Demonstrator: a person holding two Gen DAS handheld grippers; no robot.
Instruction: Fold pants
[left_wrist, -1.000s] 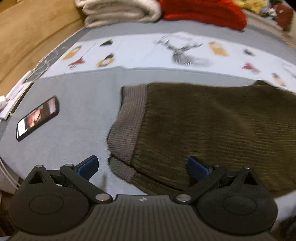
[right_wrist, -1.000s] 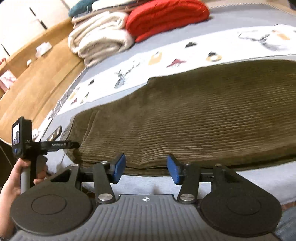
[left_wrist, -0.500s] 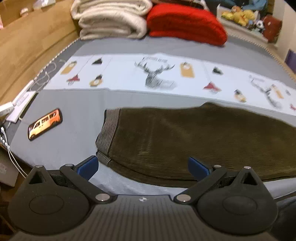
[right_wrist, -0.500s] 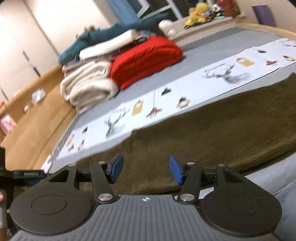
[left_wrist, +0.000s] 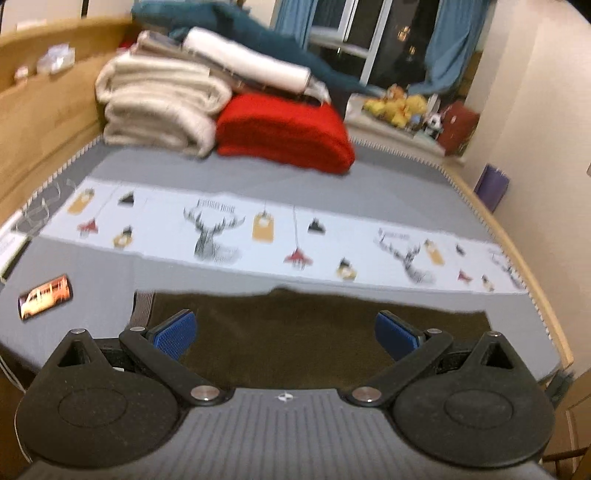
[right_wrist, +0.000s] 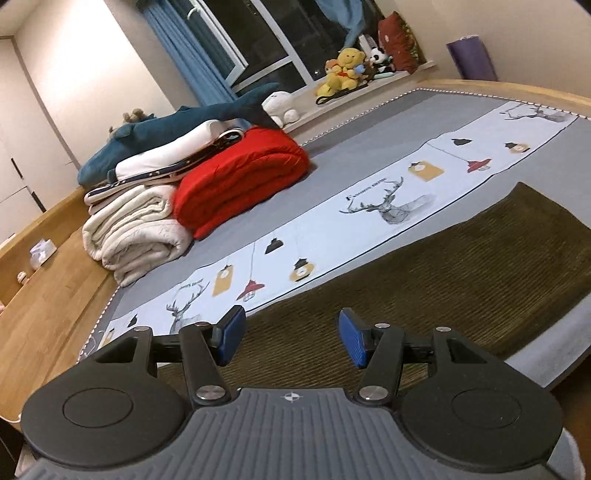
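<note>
In the left wrist view, the left tongs (left_wrist: 284, 334) are seen with their blue pads spread wide and nothing held between them. Beyond and below them, the dark olive-brown corduroy pants (left_wrist: 314, 332) are laid flat on the grey bed with its white printed strip (left_wrist: 351, 184), close to the near edge. A ribbed grey band (left_wrist: 142, 308), probably a cuff or waistband, is seen at the pants' left end. A rectangular phone with a lit screen (left_wrist: 45, 296) lies on the bed well to the left of the pants. A folded red quilt (left_wrist: 284, 133) and a stack of cream blankets (left_wrist: 159, 110) are piled at the far side, well apart from the pants. This view is blurred, so fine creases cannot be made out.

In the right wrist view, the right tongs (right_wrist: 291, 339) are likewise apart, with a narrower gap, and empty, held above the pants (right_wrist: 443, 280). The ribbed pile is clearly shown here, and the cloth lies in a long, fairly smooth band.

The corduroy is judged to be soft, limp and moderately heavy, with a grippy surface unlikely to slip from the pads. The thicker ribbed band and the outer edges are judged the best places for a hold, one at each end, so that the layers are lifted together without sagging.
</note>
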